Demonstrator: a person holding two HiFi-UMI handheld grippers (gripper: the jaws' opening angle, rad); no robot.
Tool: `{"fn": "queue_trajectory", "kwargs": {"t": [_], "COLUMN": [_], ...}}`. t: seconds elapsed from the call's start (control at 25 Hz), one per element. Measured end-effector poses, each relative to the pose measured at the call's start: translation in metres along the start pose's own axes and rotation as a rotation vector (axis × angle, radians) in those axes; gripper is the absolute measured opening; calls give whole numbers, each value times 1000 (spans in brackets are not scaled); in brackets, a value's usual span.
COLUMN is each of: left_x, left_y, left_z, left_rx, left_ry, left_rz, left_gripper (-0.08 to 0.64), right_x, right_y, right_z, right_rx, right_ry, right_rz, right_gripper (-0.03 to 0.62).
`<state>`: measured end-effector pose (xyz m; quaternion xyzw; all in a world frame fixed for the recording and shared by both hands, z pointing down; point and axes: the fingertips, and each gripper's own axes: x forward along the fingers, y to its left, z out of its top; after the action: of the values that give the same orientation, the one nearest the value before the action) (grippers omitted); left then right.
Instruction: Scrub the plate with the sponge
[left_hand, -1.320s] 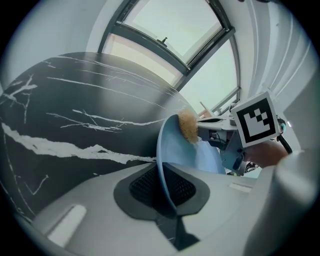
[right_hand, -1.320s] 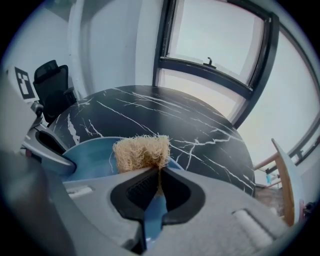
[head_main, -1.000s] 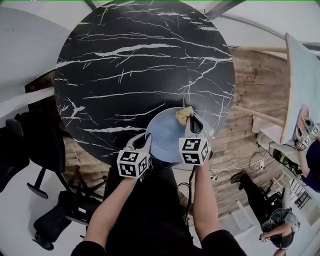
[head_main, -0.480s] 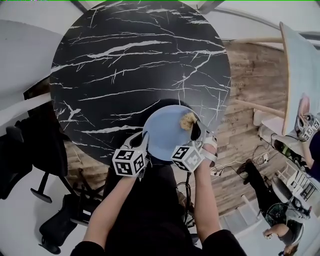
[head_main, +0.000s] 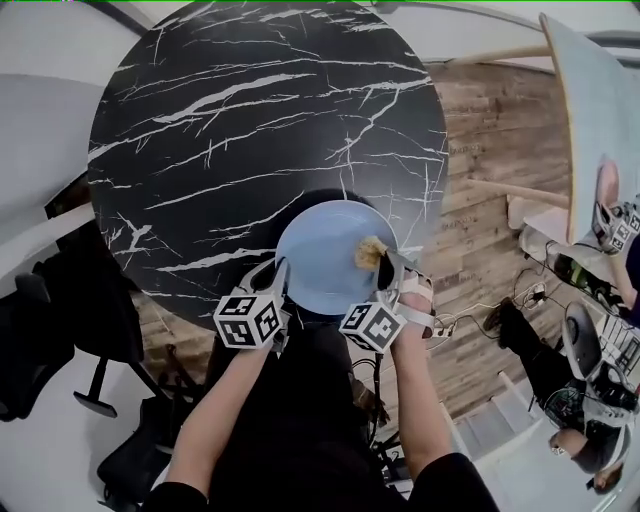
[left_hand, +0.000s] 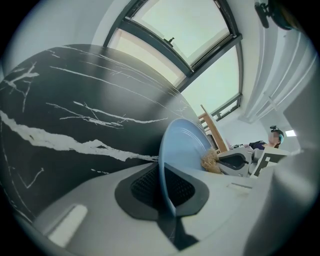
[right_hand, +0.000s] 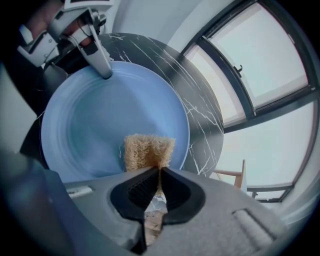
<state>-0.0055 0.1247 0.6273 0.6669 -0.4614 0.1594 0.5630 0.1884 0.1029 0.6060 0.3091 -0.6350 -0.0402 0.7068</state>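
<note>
A light blue plate (head_main: 322, 258) sits at the near edge of the round black marble table (head_main: 250, 120). My left gripper (head_main: 277, 274) pinches the plate's near-left rim; its jaws are closing, and the rim (left_hand: 165, 175) runs edge-on between the pads. My right gripper (head_main: 386, 268) is shut on a tan fibrous sponge (head_main: 369, 252), which presses on the right side of the plate. In the right gripper view the sponge (right_hand: 148, 150) sticks out past the jaws onto the plate's face (right_hand: 105, 115), and the left gripper (right_hand: 102, 67) bites the far rim. The left gripper view shows the sponge (left_hand: 211, 163) behind the plate.
The table is bare beyond the plate. A black office chair (head_main: 50, 320) stands on the floor at the left. Wooden flooring (head_main: 490, 170) lies to the right, with a pale tabletop (head_main: 590, 110) and another person (head_main: 620, 240) at the right edge.
The sponge has slid from the plate's far-right rim toward me along the right side, and the right gripper has tilted. The left gripper has kept its hold on the rim.
</note>
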Motion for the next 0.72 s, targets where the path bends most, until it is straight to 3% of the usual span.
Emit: {"fn": "queue_trajectory", "kwargs": {"t": [0.72], "left_x": [1], "left_y": [0], "left_z": [2], "left_rx": [-4], "left_ry": [36], "left_rz": [-21], "left_gripper": [15], "right_x": [-36], "right_y": [68], "right_z": [-7], "right_rx": [84], "right_ry": [28], "right_rz": [173], "right_gripper": [20]}}
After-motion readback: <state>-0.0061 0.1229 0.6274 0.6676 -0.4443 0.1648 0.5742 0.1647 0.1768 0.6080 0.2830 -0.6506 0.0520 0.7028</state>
